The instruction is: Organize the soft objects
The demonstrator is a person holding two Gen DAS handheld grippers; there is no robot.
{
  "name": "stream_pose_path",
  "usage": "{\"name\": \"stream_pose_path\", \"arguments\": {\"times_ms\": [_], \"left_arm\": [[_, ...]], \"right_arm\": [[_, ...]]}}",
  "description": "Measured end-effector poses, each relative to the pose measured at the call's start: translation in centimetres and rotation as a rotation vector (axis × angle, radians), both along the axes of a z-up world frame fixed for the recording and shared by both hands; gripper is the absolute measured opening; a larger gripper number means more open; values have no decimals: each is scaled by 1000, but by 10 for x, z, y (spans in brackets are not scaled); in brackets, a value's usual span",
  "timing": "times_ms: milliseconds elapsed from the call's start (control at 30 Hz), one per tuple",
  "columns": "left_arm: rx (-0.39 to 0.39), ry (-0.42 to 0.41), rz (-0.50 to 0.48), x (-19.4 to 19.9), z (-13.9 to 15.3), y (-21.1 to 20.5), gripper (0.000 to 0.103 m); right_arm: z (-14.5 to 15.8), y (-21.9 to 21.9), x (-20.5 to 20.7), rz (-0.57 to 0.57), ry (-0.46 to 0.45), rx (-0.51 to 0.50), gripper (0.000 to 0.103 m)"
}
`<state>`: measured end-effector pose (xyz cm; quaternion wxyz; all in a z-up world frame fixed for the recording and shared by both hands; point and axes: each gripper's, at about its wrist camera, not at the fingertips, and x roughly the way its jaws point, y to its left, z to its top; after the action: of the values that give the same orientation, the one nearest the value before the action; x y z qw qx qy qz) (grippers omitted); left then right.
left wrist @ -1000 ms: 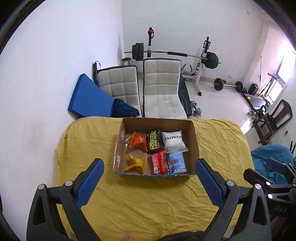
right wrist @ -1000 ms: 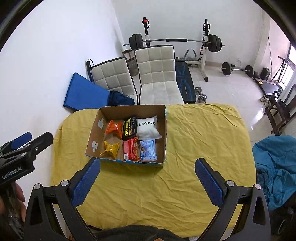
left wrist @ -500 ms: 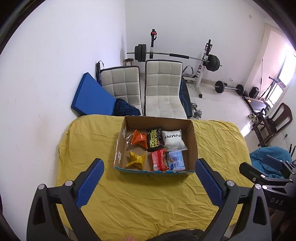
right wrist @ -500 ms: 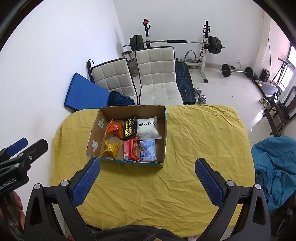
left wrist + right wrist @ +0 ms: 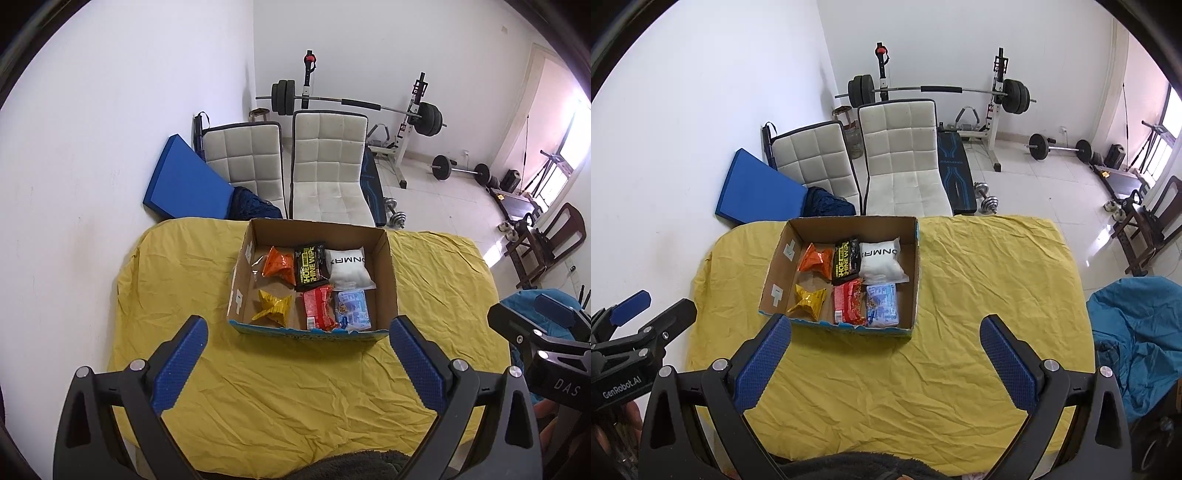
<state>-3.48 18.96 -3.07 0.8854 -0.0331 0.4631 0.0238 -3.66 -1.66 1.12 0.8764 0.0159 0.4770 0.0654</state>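
Both tools hang high above the table, nothing in them: the left gripper [image 5: 295, 354] has its blue pads spread wide and empty, and the right gripper [image 5: 884, 350] is spread just as wide, also empty. Below them lies the wrinkled yellow cloth [image 5: 960, 362], bare in the foreground. Further out sits the cardboard box [image 5: 389, 266], and that is where the soft things are: six packets in two neat rows, a yellow packet [image 5: 271, 304], a red packet [image 5: 317, 308] and a blue-and-white packet [image 5: 352, 310] in the near row, an orange packet [image 5: 277, 260], a black wipes pack [image 5: 310, 264] and a white pouch [image 5: 347, 267] behind. By the look of it the sorting is done or nearly so; any next move calls for a long descent toward the box before anything can be pinched. The left view catches the right tool at its right edge; the right view catches the left tool at its left edge, and shows more bare cloth right of the box. Beyond the table, two white chairs [image 5: 897, 155] and a barbell rack [image 5: 938, 90].
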Motion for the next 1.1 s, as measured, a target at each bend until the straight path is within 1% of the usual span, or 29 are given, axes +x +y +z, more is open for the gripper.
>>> {"name": "stream_pose_path", "arguments": {"times_ms": [200, 700, 1100], "left_arm": [[-5, -4, 1, 1, 1, -2, 101], [-8, -42, 2, -1, 10, -2, 101], [-9, -44, 5, -1, 11, -1, 101]], "right_arm": [[6, 2, -3, 5, -27, -19, 103], [7, -2, -4, -3, -39, -26, 103], [10, -1, -4, 1, -42, -27, 103]]}}
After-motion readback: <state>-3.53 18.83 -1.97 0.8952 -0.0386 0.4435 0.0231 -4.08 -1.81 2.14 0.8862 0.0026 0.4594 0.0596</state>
